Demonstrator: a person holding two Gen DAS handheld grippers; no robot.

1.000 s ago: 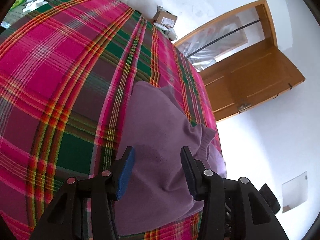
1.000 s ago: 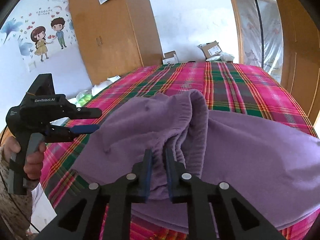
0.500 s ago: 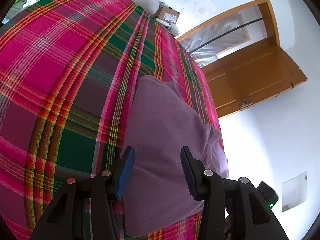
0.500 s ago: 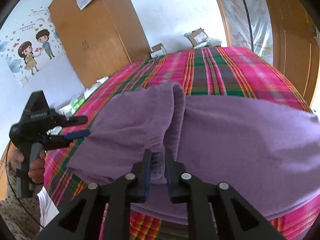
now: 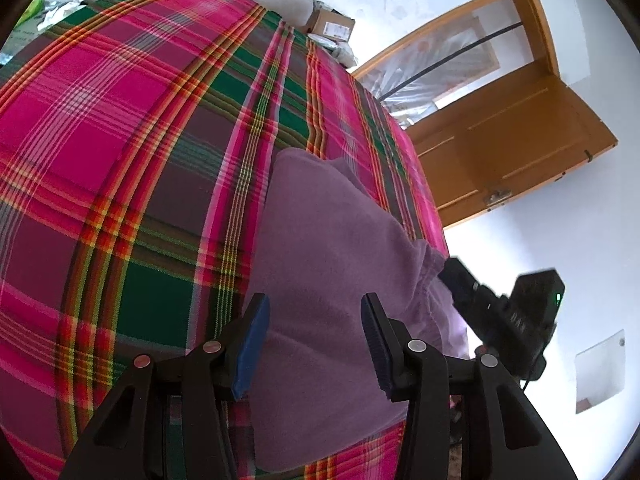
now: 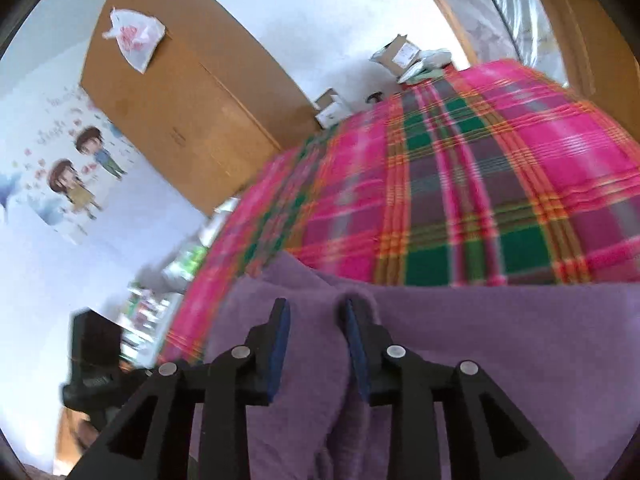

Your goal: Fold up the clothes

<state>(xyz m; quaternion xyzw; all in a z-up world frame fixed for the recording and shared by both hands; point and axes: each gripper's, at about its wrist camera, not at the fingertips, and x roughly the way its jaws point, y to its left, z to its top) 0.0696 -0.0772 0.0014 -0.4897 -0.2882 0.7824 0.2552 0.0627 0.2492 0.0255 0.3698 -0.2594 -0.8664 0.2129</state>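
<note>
A purple fleece garment [image 5: 332, 280] lies on a bed covered by a pink, green and red plaid blanket [image 5: 120, 152], near the bed's close edge, one end reaching up the blanket and an elastic-gathered hem toward the right side in the left wrist view. The left gripper [image 5: 316, 340] hangs over the garment with its jaws spread apart and nothing clasped; the blue pads stand clear of the cloth. The right gripper [image 6: 314, 344] has just been letting its jaws apart: a ridge of the purple fabric runs up between them, but the pads no longer press on it, so the fold is released. In the left wrist view the right gripper shows as a dark, blurred body at the bed's right edge, just beside the gathered hem. The right wrist view is motion-blurred. Behind the bed stand a wooden wardrobe [image 6: 192, 100] with a plastic bag [image 6: 136, 40] hung on it, cardboard boxes [image 5: 330, 26] and a wooden door [image 5: 512, 148].
</note>
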